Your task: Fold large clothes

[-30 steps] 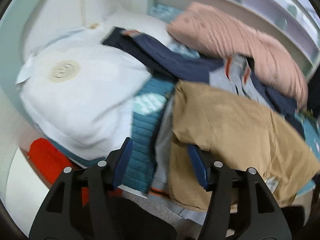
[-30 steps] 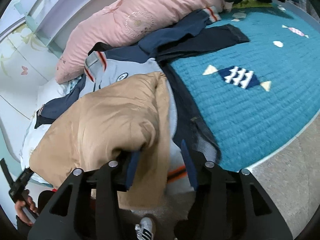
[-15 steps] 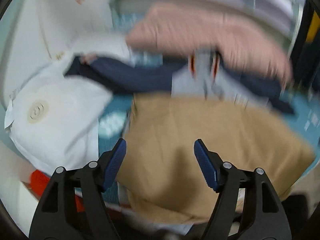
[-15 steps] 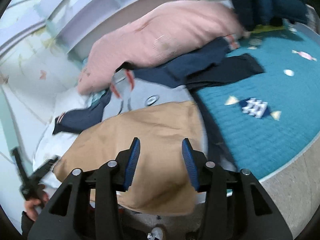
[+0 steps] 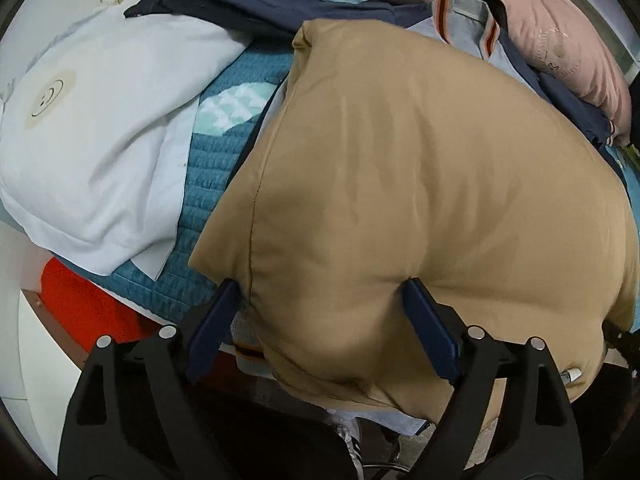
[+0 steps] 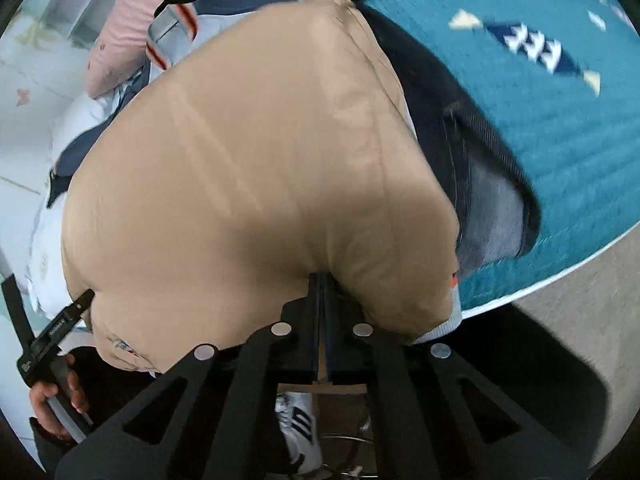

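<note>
A large puffy tan garment (image 5: 420, 184) lies folded on a grey and navy jacket (image 5: 472, 20) at the near edge of the bed. My left gripper (image 5: 322, 304) is open, its blue pads on either side of the garment's near left edge. In the right wrist view the tan garment (image 6: 256, 168) fills the middle, and my right gripper (image 6: 320, 280) is shut on its near edge. The left gripper's handle (image 6: 52, 332) and the hand holding it show at the lower left of that view.
A white pillow (image 5: 92, 128) lies left, a pink pillow (image 5: 552, 28) at the back right. The teal quilted bedspread (image 6: 552, 132) runs right to the bed's edge, with beige floor (image 6: 580, 320) below. A red object (image 5: 76, 304) sits beside the bed at lower left.
Both grippers moved in close to the tan garment's near edge. The right gripper went from open to shut on the garment. The left gripper stayed open and now straddles the edge.
</note>
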Demonstrator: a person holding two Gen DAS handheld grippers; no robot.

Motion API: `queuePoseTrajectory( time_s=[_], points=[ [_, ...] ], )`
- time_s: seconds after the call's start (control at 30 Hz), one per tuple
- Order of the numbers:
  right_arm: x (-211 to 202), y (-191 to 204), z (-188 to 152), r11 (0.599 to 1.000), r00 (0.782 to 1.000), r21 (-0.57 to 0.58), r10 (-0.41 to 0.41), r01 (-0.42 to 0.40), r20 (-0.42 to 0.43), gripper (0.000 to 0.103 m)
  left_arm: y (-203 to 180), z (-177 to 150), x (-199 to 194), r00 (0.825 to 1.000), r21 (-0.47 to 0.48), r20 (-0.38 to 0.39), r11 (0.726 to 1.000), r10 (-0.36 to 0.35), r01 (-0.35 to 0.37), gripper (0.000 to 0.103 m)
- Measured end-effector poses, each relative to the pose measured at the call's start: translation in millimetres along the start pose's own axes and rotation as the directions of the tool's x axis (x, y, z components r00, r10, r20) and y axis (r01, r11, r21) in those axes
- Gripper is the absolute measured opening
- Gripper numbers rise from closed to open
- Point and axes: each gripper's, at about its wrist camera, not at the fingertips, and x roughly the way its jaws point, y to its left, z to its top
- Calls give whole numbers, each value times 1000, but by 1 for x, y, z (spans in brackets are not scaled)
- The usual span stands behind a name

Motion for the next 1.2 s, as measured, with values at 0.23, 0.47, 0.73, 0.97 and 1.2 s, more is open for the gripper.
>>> queuePoseTrajectory(
  time_s=[0.23, 0.47, 0.73, 0.97, 1.2],
  points=[
    [-4, 5, 2, 1000, 1000, -14, -24, 24, 2, 0, 2, 9, -31, 995, -114, 87, 992, -51, 61, 86],
    [-21, 26, 7, 998, 997, -45, -45, 47, 58, 4, -13, 27, -72, 966, -106, 250, 990, -67, 96, 86],
    [-49, 88, 37, 988, 986, -146, 70, -48, 149, 4, 7, 14, -23, 996, -100, 77, 995, 37, -29, 86],
    [7, 170, 96, 966, 987, -237, 127, -101, 97, 4, 13, -1, -1, 999, -89, 43, 996, 0, 4, 86],
    [59, 206, 112, 958, 999, -285, 47, -40, 19, 3, 13, -7, 4, 996, -25, 86, 1000, -15, 17, 88]
  ],
)
